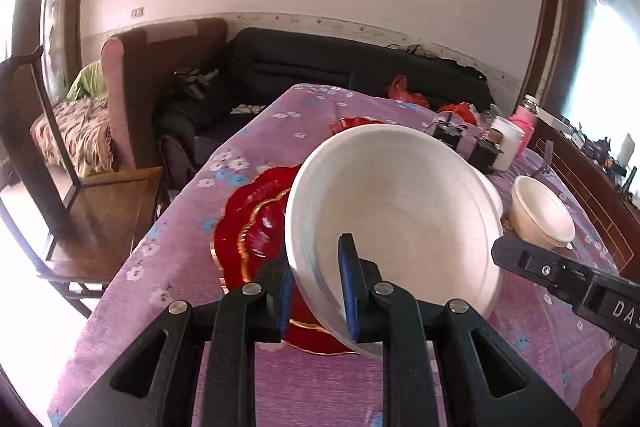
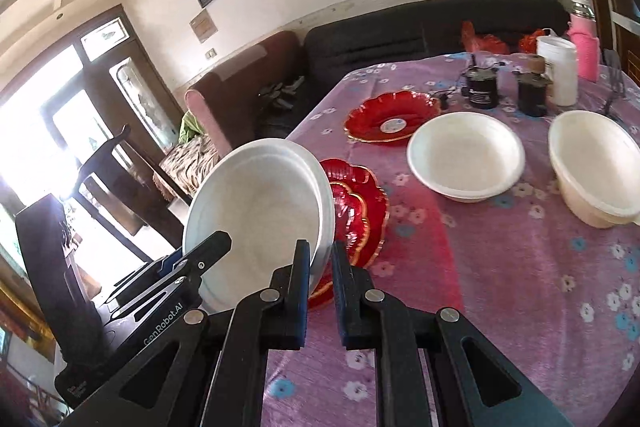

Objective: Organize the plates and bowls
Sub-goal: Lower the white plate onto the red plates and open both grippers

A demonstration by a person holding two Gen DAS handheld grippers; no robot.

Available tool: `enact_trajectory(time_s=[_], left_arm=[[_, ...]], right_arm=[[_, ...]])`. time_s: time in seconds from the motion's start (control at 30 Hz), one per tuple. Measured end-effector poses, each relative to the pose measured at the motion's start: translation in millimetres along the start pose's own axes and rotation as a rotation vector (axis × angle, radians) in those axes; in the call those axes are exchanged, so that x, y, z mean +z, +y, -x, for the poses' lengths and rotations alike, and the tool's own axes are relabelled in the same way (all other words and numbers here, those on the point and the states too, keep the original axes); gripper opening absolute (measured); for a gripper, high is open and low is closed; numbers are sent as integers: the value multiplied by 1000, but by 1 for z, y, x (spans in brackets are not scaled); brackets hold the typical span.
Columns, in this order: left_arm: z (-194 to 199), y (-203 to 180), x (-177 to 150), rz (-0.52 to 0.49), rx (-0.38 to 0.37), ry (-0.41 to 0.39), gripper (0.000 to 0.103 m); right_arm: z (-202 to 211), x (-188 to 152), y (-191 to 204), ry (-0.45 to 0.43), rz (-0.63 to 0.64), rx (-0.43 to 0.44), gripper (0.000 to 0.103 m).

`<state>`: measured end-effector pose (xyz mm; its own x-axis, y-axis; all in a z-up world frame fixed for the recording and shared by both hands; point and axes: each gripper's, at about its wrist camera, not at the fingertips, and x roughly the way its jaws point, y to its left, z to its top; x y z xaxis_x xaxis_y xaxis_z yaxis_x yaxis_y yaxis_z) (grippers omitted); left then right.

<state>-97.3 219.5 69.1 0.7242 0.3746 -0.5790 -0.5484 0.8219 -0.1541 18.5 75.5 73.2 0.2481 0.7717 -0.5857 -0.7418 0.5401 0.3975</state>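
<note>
i am carrying the white bowl (image 1: 394, 211) by its thin rim, left gripper (image 1: 316, 291) pinching at six o'clock, right gripper (image 2: 320, 291) nearly closed and empty, over the red plate (image 1: 248, 231); it seems light, crushable, slippery.

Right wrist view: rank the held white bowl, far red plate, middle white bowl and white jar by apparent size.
1. Held white bowl, inflated by nearness.
2. Middle white bowl.
3. Far red plate, close to the bowl, unsure.
4. White jar.
</note>
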Motion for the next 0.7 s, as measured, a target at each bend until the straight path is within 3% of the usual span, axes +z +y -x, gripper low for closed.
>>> enact_trajectory(time_s=[0.7], left_arm=[[-39, 17, -5, 25, 34, 100, 19]], right_arm=[[-55, -5, -10, 85, -53, -15, 13]])
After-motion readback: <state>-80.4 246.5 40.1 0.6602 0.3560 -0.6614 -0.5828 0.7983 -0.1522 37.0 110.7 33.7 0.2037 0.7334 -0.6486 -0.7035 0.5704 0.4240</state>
